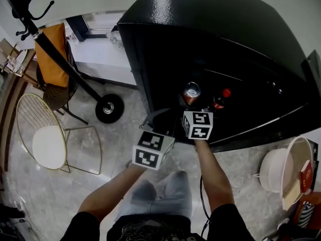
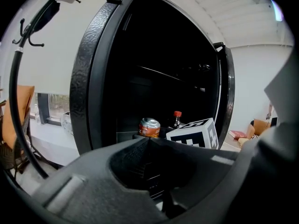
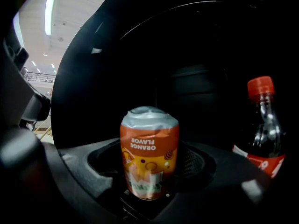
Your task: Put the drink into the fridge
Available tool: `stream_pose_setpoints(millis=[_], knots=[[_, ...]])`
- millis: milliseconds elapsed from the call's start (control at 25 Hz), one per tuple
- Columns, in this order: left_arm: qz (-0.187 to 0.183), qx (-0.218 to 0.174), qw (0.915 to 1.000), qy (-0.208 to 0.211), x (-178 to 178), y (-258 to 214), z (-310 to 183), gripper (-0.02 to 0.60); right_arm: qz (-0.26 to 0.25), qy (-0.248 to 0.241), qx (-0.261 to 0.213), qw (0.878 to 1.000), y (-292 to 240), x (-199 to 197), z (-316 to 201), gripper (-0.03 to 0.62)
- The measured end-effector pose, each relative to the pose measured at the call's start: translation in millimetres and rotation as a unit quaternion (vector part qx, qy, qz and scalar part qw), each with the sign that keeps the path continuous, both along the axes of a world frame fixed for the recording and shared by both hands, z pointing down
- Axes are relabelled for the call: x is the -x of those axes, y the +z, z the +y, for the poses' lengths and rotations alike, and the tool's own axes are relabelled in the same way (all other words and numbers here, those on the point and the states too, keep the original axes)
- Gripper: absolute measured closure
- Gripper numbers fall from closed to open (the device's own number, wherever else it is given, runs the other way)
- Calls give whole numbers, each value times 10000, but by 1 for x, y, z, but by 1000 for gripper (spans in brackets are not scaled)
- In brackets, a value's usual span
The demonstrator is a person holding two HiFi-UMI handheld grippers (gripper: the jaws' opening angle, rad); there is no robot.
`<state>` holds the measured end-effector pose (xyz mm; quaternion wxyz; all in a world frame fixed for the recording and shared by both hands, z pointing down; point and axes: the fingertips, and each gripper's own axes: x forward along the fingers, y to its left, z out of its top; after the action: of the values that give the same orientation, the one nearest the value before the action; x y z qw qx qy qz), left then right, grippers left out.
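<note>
Gripping the orange can (image 3: 149, 139) across its sides, the right claw (image 3: 149, 169) is standing wide around it, pads pressing on the drink, and it's holding the can right at the mouth of the open black fridge (image 2: 86, 87). The print on the can is reading upside down, so it's riding inverted in the grip; whether its lower end is touching a shelf, I can't tell. Just beside it on the right, a red-capped bottle (image 3: 261, 125) is standing upright in the dark interior, so I'd judge the can is being lined up for the free spot alongside. The left claw (image 2: 148, 141) is hanging just short of the opening, jaws together with nothing between them, tucked behind the right claw's marker cube (image 2: 196, 133). It's staying out of the way, it seems, since the fridge is gaping open and needing no help. The set-down is calling for care not to clip that bottle.
</note>
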<state>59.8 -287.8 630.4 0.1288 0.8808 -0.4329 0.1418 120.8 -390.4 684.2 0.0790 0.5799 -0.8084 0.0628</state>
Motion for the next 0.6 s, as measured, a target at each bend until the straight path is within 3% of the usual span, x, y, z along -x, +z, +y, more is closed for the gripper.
stream_pose_setpoints(millis=[600], knots=[[-20, 45, 10000, -43, -5, 16, -9, 577, 27, 1, -113, 9999, 17, -3, -14, 264]])
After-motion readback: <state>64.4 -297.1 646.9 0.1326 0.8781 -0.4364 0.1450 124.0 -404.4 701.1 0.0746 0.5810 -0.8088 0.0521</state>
